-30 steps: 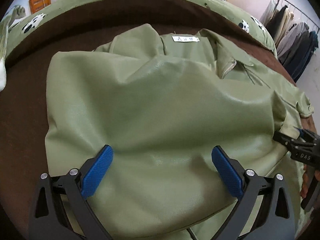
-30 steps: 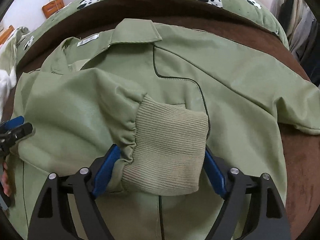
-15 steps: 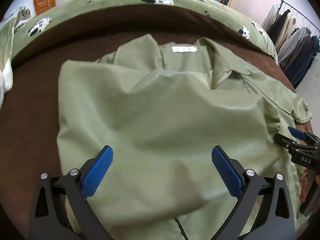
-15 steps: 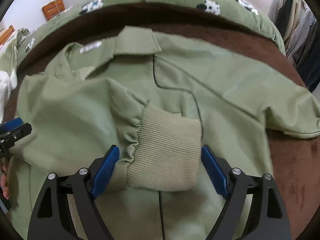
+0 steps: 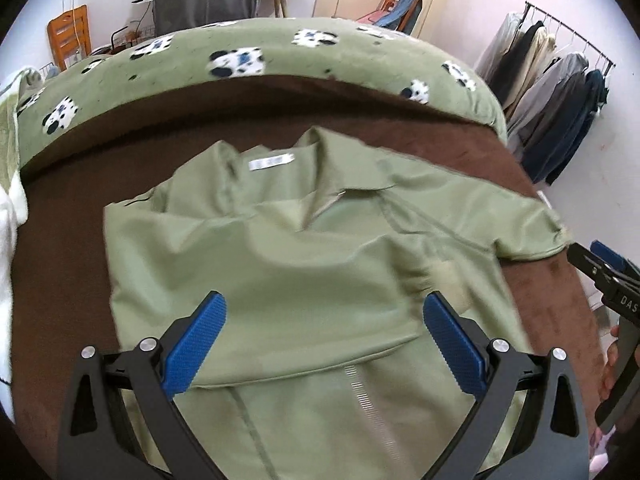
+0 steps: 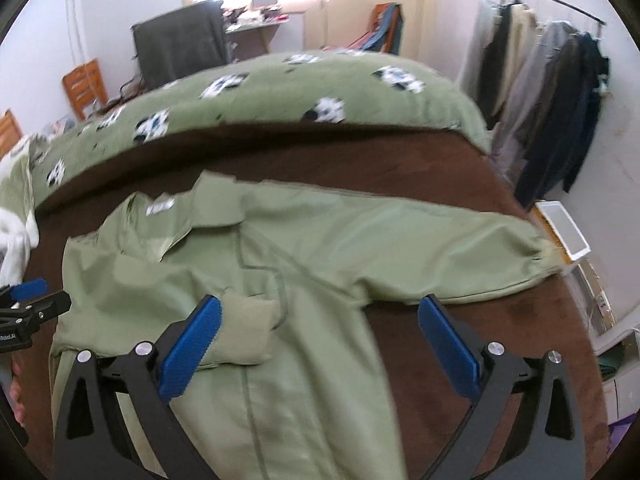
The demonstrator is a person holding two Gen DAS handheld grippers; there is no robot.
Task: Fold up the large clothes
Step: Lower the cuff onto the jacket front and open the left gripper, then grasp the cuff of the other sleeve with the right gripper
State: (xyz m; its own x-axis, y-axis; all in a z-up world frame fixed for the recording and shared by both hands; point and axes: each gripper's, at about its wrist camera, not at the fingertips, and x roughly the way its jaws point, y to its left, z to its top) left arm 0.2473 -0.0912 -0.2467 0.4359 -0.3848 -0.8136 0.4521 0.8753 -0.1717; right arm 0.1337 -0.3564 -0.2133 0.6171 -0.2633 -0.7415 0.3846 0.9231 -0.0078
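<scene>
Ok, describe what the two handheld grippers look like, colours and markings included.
Both match. The left gripper and the right gripper have black angular finger frames with triangular cut-outs and silver bolts. Each carries two blue textured pads. White lettering marks the bodies seen from the other camera, "DAS" on the right one. No cables or sleeves show.

One green jacket [image 5: 304, 280], one brown bed cover [image 5: 72, 248], one panda-print duvet [image 5: 280, 56], two hand-held grippers, one clothes rack [image 5: 560, 80].

The right gripper [image 5: 612, 280], at the right edge of the left wrist view, bears white letters "DAS", cut off; the white neck label [image 5: 271, 161] on the jacket [image 5: 320, 264] is unreadable
</scene>
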